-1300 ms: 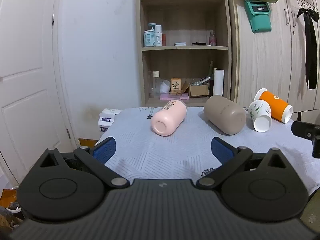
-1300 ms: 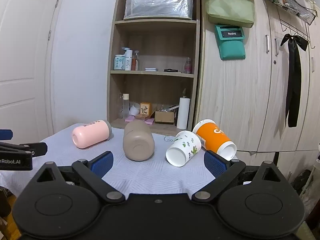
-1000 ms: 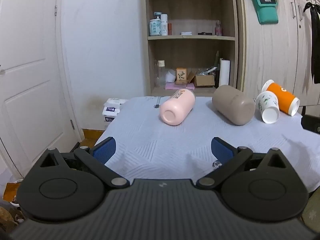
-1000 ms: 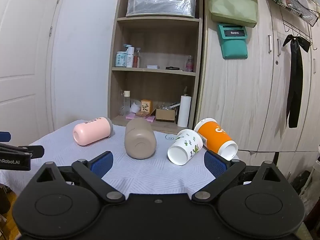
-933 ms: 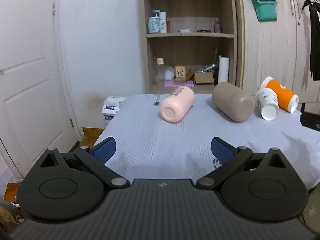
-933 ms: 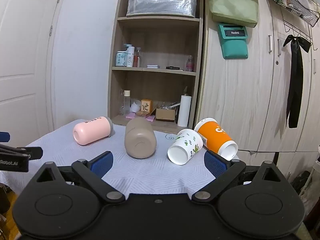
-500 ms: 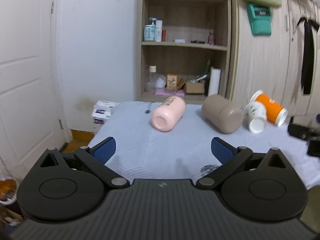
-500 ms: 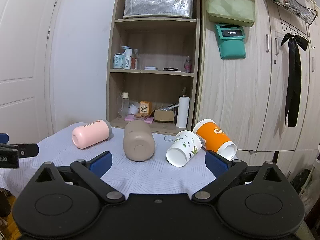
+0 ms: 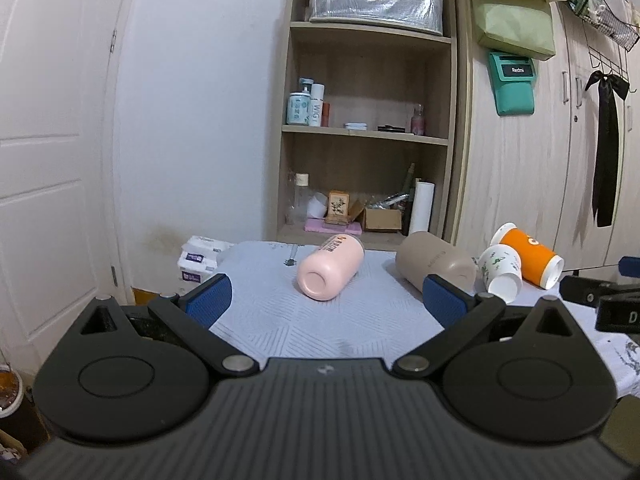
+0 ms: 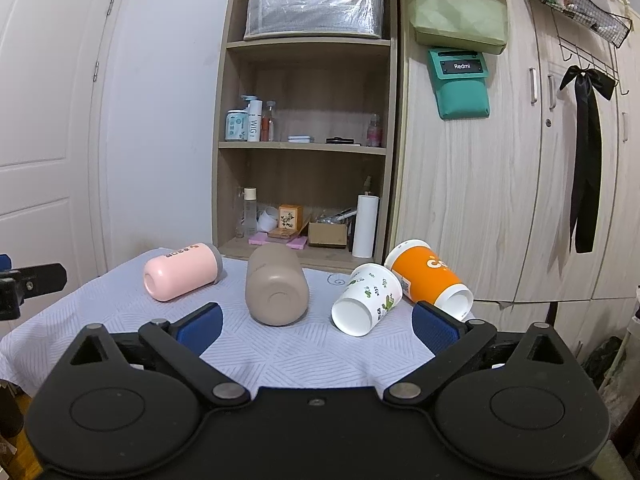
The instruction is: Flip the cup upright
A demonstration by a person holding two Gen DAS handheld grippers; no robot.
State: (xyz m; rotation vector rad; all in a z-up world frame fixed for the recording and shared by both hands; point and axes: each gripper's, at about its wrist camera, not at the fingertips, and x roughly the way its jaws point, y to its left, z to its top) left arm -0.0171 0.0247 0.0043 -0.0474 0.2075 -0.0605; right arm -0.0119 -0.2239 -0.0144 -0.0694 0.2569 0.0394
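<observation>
Several cups lie on their sides on a table with a white cloth (image 10: 260, 344). A pink cup (image 10: 180, 277) (image 9: 330, 268) is at the left, then a taupe cup (image 10: 276, 290) (image 9: 434, 260), a white cup with green leaves (image 10: 366, 300) (image 9: 500, 274) and an orange cup (image 10: 428, 276) (image 9: 528, 254). My left gripper (image 9: 326, 300) is open and empty, in front of the pink cup. My right gripper (image 10: 316, 324) is open and empty, in front of the taupe and white cups.
A wooden shelf unit (image 10: 308, 144) with bottles and boxes stands behind the table. Wooden wardrobe doors (image 10: 500, 184) are at the right, a white door (image 9: 48, 184) at the left. Tissue packs (image 9: 198, 258) sit past the table's left edge.
My left gripper's view has tilted up and shifted, so the cups sit lower in it. The right gripper has barely moved. The cups have not moved.
</observation>
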